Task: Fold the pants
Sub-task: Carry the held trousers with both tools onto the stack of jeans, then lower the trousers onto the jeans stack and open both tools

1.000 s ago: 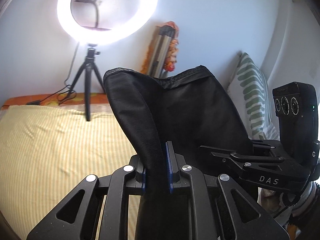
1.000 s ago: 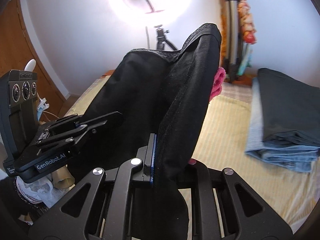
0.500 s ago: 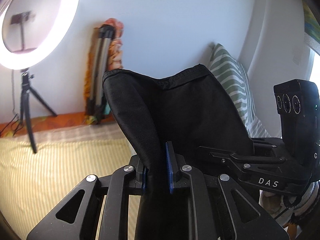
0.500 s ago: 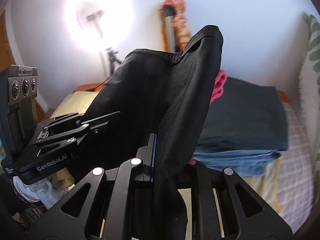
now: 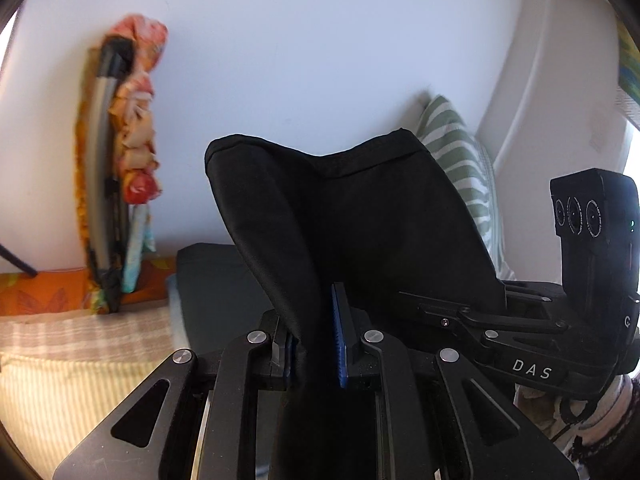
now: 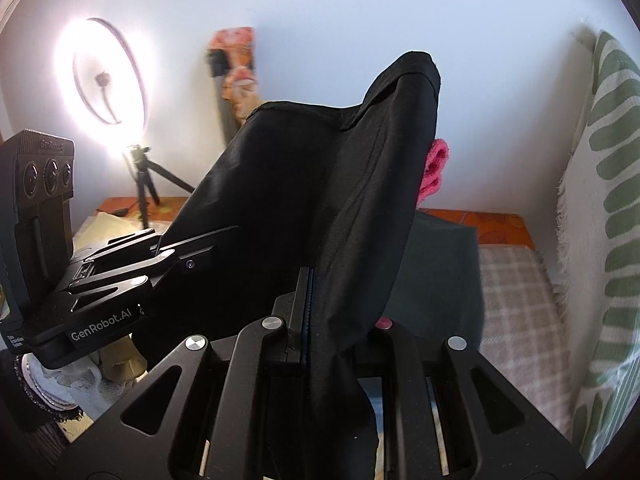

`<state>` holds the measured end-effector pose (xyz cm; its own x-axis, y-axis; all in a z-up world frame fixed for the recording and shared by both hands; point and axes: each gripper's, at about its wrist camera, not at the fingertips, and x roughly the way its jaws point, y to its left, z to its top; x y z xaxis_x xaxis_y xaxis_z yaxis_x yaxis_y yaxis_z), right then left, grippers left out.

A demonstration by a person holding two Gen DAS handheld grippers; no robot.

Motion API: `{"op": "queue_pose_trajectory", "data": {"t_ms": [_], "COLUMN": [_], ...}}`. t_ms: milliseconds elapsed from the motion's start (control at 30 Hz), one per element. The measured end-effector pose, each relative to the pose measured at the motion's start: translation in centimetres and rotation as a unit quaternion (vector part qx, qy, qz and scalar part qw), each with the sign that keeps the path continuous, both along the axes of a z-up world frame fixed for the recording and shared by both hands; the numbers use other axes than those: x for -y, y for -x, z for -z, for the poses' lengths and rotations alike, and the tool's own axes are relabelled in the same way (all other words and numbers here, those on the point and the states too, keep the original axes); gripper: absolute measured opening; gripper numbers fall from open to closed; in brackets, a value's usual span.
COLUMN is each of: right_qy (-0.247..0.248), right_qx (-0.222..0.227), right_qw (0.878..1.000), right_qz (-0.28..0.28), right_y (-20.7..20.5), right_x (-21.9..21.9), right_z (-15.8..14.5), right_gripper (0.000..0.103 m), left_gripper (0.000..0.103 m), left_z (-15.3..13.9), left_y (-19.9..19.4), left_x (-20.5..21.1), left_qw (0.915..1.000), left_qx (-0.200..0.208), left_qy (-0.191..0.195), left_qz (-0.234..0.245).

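Observation:
The black pants (image 5: 360, 220) hang folded between my two grippers, held up in the air above the bed. My left gripper (image 5: 316, 344) is shut on one end of the fabric. My right gripper (image 6: 332, 312) is shut on the other end of the pants (image 6: 320, 200); its right finger is hidden under the cloth. In the left wrist view the right gripper (image 5: 472, 316) shows at right. In the right wrist view the left gripper (image 6: 192, 248) shows at left.
A stack of folded dark clothes (image 6: 440, 272) lies on the bed just beyond the pants; it also shows in the left wrist view (image 5: 212, 280). A green-striped pillow (image 6: 608, 240) leans at right. A ring light (image 6: 104, 76) on a tripod stands at back left. A folded stand with a floral cloth (image 5: 120, 160) leans on the wall.
Both grippers have swung to the right with the pants held between them; the ring light slid left and the folded clothes stack and pillow came in front.

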<state>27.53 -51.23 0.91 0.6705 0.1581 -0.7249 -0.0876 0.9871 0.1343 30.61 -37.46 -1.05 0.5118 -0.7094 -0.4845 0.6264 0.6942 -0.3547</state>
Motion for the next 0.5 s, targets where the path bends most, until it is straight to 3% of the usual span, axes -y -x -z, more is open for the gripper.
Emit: {"op": "queue_pose_trajectory", "data": {"t_ms": [233,333,433,500], "right_qy": [0.01,0.06,0.064,0.071], "right_qx": [-0.021,-0.039,-0.048,-0.044], "right_qw": [1.0,0.997,0.995,0.993], "right_qz": [0.01,0.036,0.063,0.078], "right_y": [-3.9,-4.9,-4.9,-4.4], "right_x": [2.1,2.5,3.4,3.6], "right_z": [3.5,4.6,4.9,4.7], "right_gripper": [0.014,0.026,0.033,0.049], "left_gripper": [0.013,0.013,0.014,0.014], "left_z": [2.1,2.9,3.6,3.5], "left_y": [-3.1,-3.8,-4.5,-4.5], "left_x": [2.8,3.1,2.5,1.5], "left_qw": [0.999,0.9976,0.9969,0.9973], "left_qx": [-0.018,-0.025,-0.044,-0.043], "left_qy": [-0.04,-0.059,-0.057,-0.046], "left_qz": [-0.013,-0.025,-0.031,-0.037]}}
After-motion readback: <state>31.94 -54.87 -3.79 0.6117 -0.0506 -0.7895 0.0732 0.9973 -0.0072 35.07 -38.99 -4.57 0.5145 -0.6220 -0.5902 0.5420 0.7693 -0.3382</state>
